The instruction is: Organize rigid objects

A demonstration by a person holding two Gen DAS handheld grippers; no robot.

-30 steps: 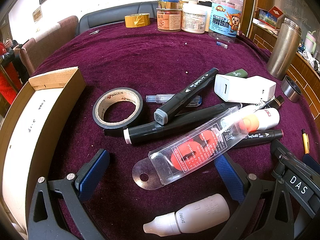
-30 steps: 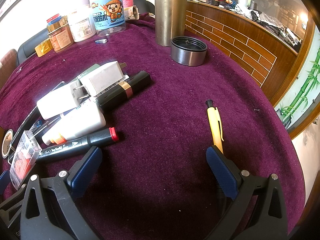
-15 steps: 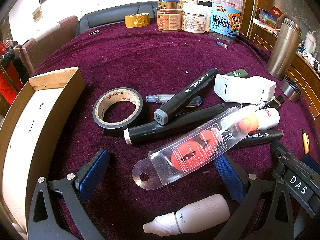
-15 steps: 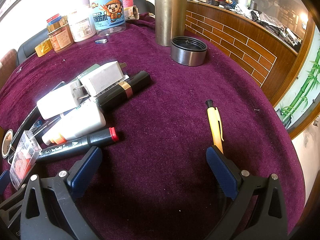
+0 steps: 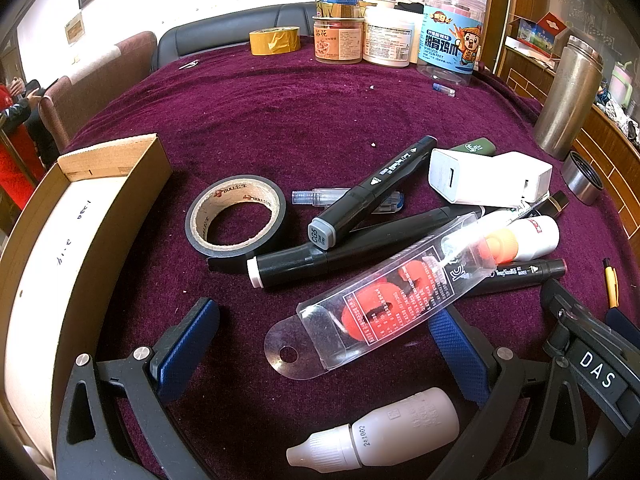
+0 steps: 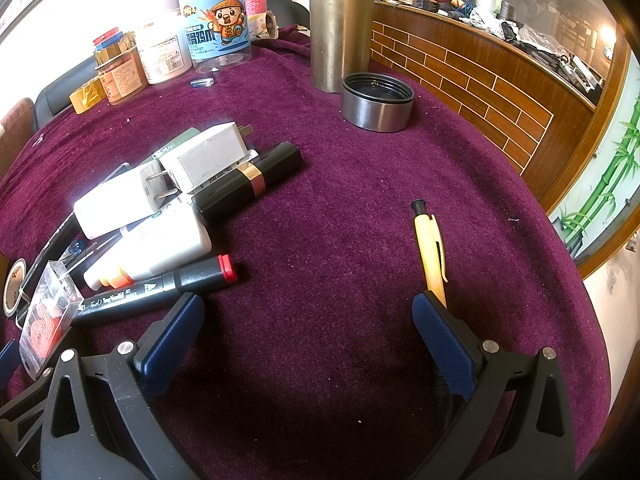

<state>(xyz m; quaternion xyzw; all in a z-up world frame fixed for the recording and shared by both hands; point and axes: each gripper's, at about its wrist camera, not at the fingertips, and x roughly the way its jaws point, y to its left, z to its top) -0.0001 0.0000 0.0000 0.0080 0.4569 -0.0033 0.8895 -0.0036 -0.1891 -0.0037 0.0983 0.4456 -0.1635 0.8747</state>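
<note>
Both tongs, left [image 5: 320, 344] and right [image 6: 308, 336], hung spread wide and empty over the worktop [image 5: 300, 120]; sorting appeared not yet begun. Pens and chargers lay heaped right of the cardboard box [image 5: 60, 240], the blister pack [image 5: 380, 300] likeliest first, needing a closing pinch.

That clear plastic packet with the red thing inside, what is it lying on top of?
The clear plastic packet rests across a long black marker, and its far end covers the orange cap of a white bottle. Part of a red-tipped marker runs under it too. Anything else beneath is hidden.
</note>
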